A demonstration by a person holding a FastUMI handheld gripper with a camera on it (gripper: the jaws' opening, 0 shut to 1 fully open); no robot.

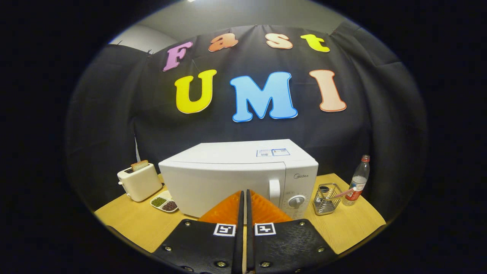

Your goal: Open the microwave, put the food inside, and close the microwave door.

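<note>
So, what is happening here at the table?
A person is holding a claw in front of a white microwave on a wooden table. The claw's fingers are closed together with nothing between them, just before the microwave's door, which is still shut. A toaster with a slice of bread and a small dish of beans stand to one side, a wire basket and a water bottle to the other.
</note>
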